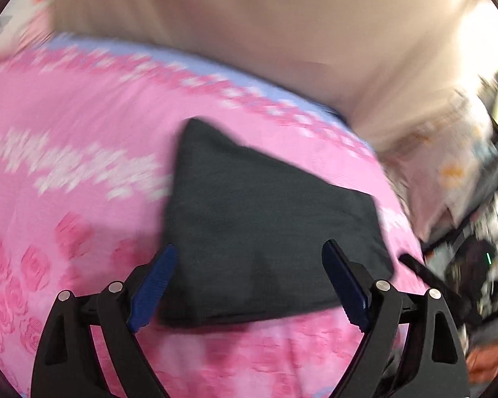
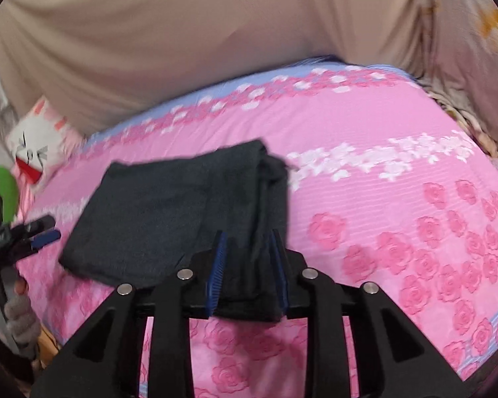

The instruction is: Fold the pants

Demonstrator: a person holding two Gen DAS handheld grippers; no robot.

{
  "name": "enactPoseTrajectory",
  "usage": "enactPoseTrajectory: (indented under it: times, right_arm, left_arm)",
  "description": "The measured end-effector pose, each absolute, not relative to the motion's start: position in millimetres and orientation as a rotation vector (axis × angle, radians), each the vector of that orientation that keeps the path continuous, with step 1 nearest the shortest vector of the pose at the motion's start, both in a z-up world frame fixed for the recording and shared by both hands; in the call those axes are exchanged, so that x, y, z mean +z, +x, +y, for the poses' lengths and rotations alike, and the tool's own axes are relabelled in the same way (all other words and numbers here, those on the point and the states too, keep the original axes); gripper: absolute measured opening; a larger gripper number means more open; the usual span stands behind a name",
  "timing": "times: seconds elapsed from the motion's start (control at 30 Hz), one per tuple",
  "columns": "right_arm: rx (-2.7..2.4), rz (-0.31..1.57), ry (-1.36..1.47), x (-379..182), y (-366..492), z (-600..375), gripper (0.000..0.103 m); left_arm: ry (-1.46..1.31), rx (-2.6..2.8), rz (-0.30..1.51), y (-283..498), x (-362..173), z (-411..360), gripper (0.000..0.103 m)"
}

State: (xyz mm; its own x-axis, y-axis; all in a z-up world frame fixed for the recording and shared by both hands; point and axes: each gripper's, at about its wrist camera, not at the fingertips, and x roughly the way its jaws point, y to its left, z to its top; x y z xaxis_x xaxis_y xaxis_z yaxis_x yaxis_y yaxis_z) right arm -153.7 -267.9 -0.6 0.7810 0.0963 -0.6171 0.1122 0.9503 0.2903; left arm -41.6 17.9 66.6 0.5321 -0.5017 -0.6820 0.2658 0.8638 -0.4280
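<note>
I'm seeing the folded dark pants [image 1: 249, 232] lying near the pink bedspread's [image 1: 66, 165] front edge. My left gripper [image 1: 249, 265] is hovering released; my right gripper [image 2: 249, 265] is straddling the pants' end, whether pinching I cannot tell.

Bed [image 2: 365, 126] covered by a pink sheet printed with roses and a band of white blossoms, edged in pale blue. A folded stack of dark grey pants [image 2: 169, 212] lies flat on it. A cartoon-face pillow [image 2: 38, 146] rests at one edge.
</note>
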Motion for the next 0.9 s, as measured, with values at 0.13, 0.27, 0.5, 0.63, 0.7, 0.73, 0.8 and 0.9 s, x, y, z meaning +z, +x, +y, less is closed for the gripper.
enactPoseTrajectory:
  times: [0.13, 0.27, 0.5, 0.63, 0.7, 0.73, 0.8, 0.9]
  right_arm:
    - [-0.045, 0.661, 0.422, 2, -149, -301, 0.028]
    - [-0.03, 0.636, 0.485, -4, -157, -317, 0.036]
    - [-0.003, 0.624, 0.528, -19, -180, -334, 0.038]
    - [0.014, 0.621, 0.548, -28, -182, -341, 0.045]
    - [0.026, 0.623, 0.543, -30, -177, -342, 0.045]
    - [0.036, 0.625, 0.529, -29, -172, -341, 0.045]
    - [0.062, 0.622, 0.486, -25, -158, -338, 0.045]
    - [0.105, 0.64, 0.414, -18, -127, -331, 0.047]
  left_arm:
    - [-0.106, -0.642, 0.883, -56, 84, -59, 0.087]
    - [0.124, -0.76, 0.885, -76, 67, -138, 0.087]
    - [0.186, -0.757, 0.959, -70, 26, -182, 0.05]
    - [0.023, -0.804, 1.0, -51, 33, -170, 0.011]
    - [-0.077, -0.815, 0.981, -44, 44, -157, 0.009]
    - [-0.136, -0.825, 0.973, -40, 52, -150, 0.009]
    - [-0.209, -0.826, 0.95, -33, 67, -137, 0.009]
    - [-0.237, -0.801, 0.893, -26, 91, -126, 0.009]
